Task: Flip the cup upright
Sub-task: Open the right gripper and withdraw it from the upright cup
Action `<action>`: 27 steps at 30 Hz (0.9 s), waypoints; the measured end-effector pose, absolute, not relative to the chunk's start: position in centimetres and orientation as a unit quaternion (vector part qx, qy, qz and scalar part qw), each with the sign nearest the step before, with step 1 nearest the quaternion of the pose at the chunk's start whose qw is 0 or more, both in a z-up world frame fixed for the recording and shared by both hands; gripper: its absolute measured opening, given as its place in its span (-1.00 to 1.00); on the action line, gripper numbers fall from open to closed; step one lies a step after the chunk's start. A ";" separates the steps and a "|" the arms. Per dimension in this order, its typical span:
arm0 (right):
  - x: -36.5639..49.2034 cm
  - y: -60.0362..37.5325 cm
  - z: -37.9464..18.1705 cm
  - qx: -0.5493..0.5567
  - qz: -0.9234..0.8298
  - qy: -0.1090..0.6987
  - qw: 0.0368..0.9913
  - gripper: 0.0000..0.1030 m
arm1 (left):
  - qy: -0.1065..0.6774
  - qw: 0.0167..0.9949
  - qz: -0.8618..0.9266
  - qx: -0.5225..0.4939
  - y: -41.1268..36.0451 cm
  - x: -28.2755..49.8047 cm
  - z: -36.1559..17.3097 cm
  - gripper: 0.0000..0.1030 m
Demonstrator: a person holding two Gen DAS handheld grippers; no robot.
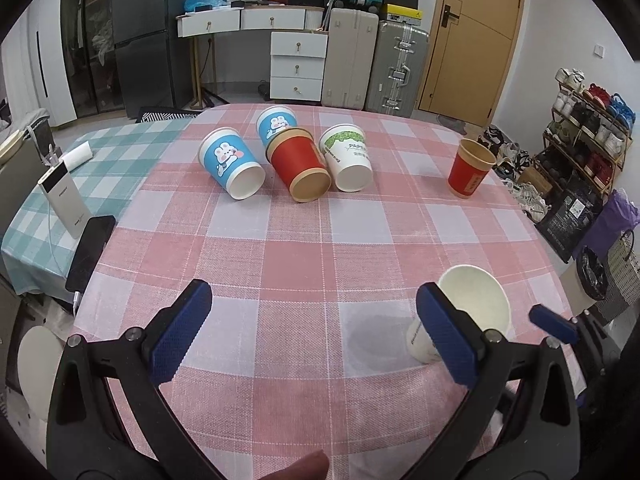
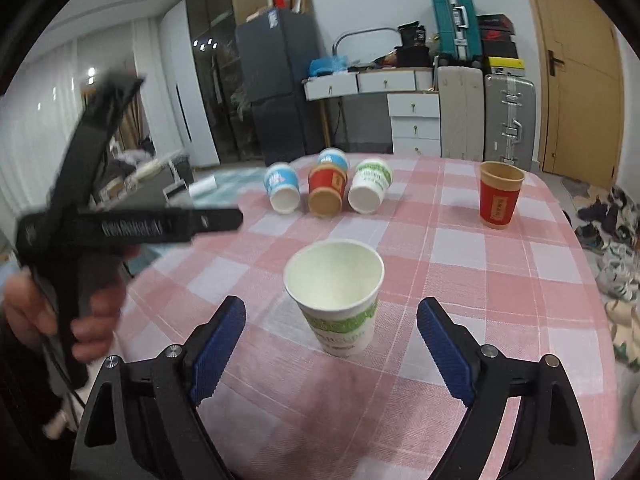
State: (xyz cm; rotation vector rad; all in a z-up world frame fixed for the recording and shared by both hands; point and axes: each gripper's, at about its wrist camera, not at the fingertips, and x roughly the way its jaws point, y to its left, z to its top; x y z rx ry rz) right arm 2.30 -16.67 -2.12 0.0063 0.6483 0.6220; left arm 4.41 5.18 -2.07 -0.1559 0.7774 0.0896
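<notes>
A white paper cup with a green band (image 2: 336,300) stands upright on the pink checked tablecloth (image 2: 460,264), just ahead of my open, empty right gripper (image 2: 331,316). It also shows in the left wrist view (image 1: 476,304), behind my left gripper's right finger. My left gripper (image 1: 314,304) is open and empty over the cloth. Several cups lie on their sides at the far end: two blue rabbit cups (image 1: 230,162) (image 1: 276,122), a red cup (image 1: 300,166) and a white-green cup (image 1: 348,158). A red cup (image 1: 470,168) stands upright at the right.
A power bank (image 1: 64,200) and a dark phone (image 1: 90,252) lie at the table's left edge on a green checked cloth. The hand-held left gripper body (image 2: 100,216) is at the left in the right wrist view. Drawers, suitcases and a shoe rack stand beyond the table.
</notes>
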 end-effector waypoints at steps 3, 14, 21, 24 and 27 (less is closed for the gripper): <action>1.1 -16.9 -0.2 0.003 0.279 0.286 0.917 0.90 | 0.372 0.925 0.035 -0.069 4.5 3.3 -1.3 0.98; -1.7 -17.9 3.9 0.035 0.255 0.254 0.933 0.90 | 0.347 0.936 0.015 -0.056 2.5 -1.4 1.5 0.98; -3.3 -18.1 5.1 0.031 0.247 0.241 0.938 0.90 | 0.338 0.940 0.007 -0.055 1.6 -4.1 2.8 0.98; -3.7 -18.2 5.3 0.034 0.245 0.236 0.940 0.92 | 0.331 0.942 0.009 -0.057 1.5 -4.8 3.2 0.98; -3.9 -18.3 5.3 0.032 0.242 0.236 0.940 0.92 | 0.333 0.941 0.007 -0.059 1.6 -5.3 3.5 0.98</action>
